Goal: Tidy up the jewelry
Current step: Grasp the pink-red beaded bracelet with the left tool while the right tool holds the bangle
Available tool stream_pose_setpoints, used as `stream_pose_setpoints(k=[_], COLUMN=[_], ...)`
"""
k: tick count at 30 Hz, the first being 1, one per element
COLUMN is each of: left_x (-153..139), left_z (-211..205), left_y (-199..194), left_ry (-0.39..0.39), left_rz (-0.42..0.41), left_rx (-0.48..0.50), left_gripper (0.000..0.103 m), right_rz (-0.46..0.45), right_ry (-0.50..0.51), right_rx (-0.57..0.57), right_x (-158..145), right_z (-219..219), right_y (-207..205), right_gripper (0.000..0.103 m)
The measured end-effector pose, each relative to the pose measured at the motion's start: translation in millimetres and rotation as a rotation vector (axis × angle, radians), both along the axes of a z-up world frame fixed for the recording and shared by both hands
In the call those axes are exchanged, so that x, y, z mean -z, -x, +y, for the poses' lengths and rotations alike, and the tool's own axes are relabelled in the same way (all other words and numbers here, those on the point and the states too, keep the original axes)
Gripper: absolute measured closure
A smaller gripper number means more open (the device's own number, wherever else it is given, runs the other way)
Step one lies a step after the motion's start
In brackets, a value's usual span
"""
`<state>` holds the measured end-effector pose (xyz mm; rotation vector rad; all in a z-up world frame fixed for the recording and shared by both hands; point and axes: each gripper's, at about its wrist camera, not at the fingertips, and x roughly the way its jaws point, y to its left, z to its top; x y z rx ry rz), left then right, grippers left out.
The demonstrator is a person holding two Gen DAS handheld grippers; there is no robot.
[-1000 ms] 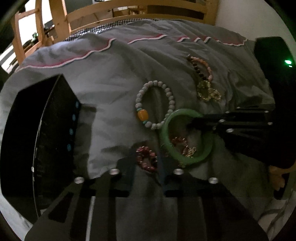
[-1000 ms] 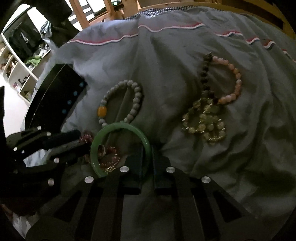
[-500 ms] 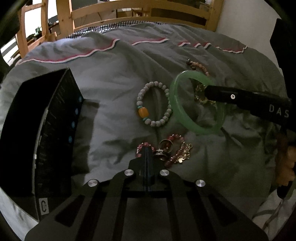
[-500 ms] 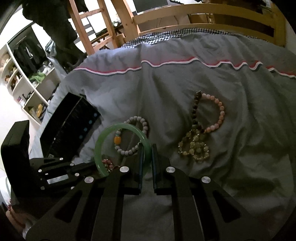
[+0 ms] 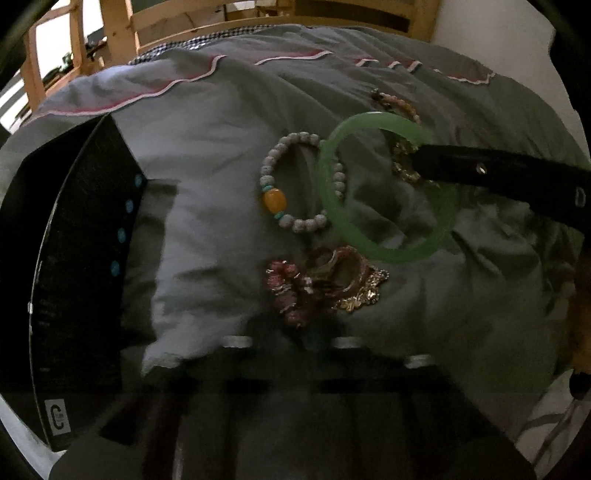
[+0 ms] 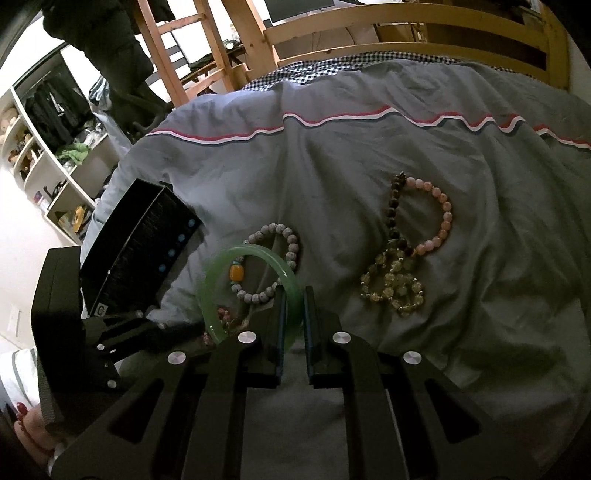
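My right gripper [image 6: 293, 295] is shut on a green jade bangle [image 6: 214, 280] and holds it above the grey bedspread; the bangle also shows in the left wrist view [image 5: 332, 206], hanging from the right gripper's fingers [image 5: 480, 170]. My left gripper [image 5: 295, 332] is blurred and dark, low over a tangle of red beads, rings and gold chain [image 5: 321, 284]. A white bead bracelet with an orange bead [image 5: 275, 201] lies beside the bangle. A black box [image 5: 66, 266] stands open at the left. Pink and yellow bead bracelets [image 6: 402, 258] lie to the right.
The grey bedspread [image 6: 369, 166] is wrinkled, with a red and white wavy trim at the far side. A wooden bed rail [image 6: 406, 22] runs behind it. White shelves [image 6: 48, 162] stand off the bed's left side.
My right gripper has lifted the green bangle off the red bead tangle and carried it up and left. My left gripper shut, then moved in low over the tangle.
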<state>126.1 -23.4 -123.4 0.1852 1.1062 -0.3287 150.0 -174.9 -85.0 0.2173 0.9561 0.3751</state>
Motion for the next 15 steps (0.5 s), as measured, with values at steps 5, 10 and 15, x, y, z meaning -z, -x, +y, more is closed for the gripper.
stream_pose_setpoints(k=[5,10,15], left_x=[-13,-28,-45], left_z=[9,13,16], left_y=[2,9,20], left_ry=[0.04,0.067,0.091], left_rz=[-0.028,-0.057,-0.079], left_rx=[-0.019,-0.021,-0.035], left_gripper=[0.095,0.095,0.095], right_rz=[-0.009,-0.025,-0.046], right_ry=[-0.01,-0.02,0.002], right_rx=[0.01,0.023,0.034], right_x=[-2,-7,-16], right_z=[-2,-5,-6], right_y=[1,4,10], right_gripper=[0.093,0.093,0.093])
